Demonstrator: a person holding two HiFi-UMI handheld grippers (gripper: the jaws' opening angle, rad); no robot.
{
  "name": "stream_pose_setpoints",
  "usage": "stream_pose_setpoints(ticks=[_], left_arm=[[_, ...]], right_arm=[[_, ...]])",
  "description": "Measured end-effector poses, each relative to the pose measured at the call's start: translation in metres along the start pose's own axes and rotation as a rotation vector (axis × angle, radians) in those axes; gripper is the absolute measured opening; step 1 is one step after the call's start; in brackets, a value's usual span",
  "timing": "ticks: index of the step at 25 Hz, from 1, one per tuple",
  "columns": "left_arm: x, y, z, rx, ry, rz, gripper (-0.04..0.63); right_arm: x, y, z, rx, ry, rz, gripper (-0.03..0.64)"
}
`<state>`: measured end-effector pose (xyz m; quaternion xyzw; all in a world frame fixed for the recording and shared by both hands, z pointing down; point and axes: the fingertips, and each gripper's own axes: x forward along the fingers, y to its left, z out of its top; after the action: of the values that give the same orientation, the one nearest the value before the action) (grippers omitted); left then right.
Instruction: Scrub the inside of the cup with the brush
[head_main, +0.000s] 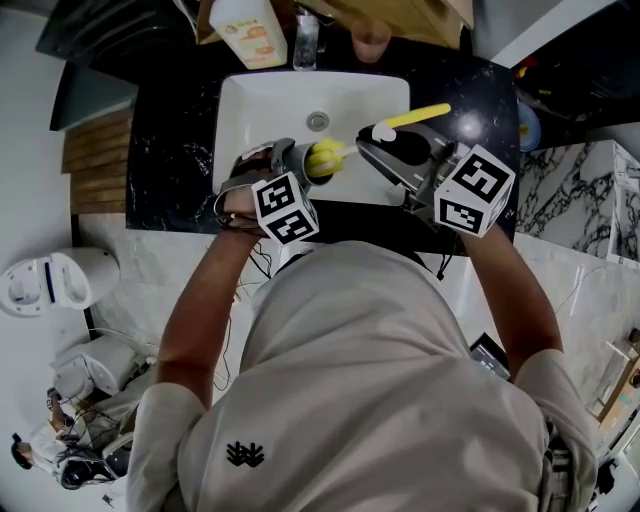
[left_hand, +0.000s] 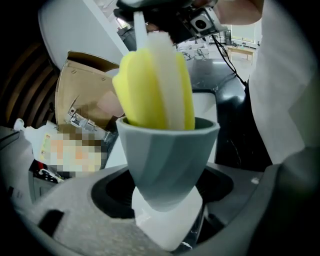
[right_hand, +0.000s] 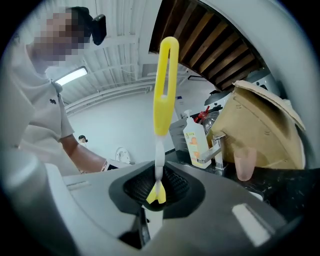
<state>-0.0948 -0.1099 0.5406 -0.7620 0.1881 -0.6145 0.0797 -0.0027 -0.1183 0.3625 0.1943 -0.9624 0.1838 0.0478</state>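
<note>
A grey ribbed cup is held over the sink, and my left gripper is shut on its lower part. The brush's yellow and white sponge head pokes out of the cup's mouth, its lower end hidden inside. In the head view the cup lies tilted toward the right, with the sponge head at its opening. My right gripper is shut on the brush, whose yellow handle sticks out to the upper right. In the right gripper view the handle rises from the jaws of my right gripper.
The white sink basin with its drain sits in a black countertop. Behind the basin stand a faucet, a soap bottle, a pink tumbler and a cardboard box.
</note>
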Motion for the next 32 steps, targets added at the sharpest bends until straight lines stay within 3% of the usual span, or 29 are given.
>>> stream_pose_setpoints(ticks=[5,16,24,32], left_arm=[[-0.001,-0.003,0.003,-0.095,-0.048,-0.059,0.359],[-0.006,-0.007,0.022,-0.161,-0.116,-0.112,0.36],[-0.01,-0.004,0.018,-0.151,-0.114,-0.083,0.36],[-0.012,0.006,0.013,-0.135,-0.116,-0.04,0.359]], right_arm=[[-0.008,0.007,0.005,-0.021,0.002,0.02,0.048],[0.038,0.021,-0.019,-0.159,0.084,0.044,0.048],[0.045,0.008,-0.05,-0.13,0.182,0.024,0.048],[0.024,0.006,-0.051,-0.11,0.196,0.004,0.048]])
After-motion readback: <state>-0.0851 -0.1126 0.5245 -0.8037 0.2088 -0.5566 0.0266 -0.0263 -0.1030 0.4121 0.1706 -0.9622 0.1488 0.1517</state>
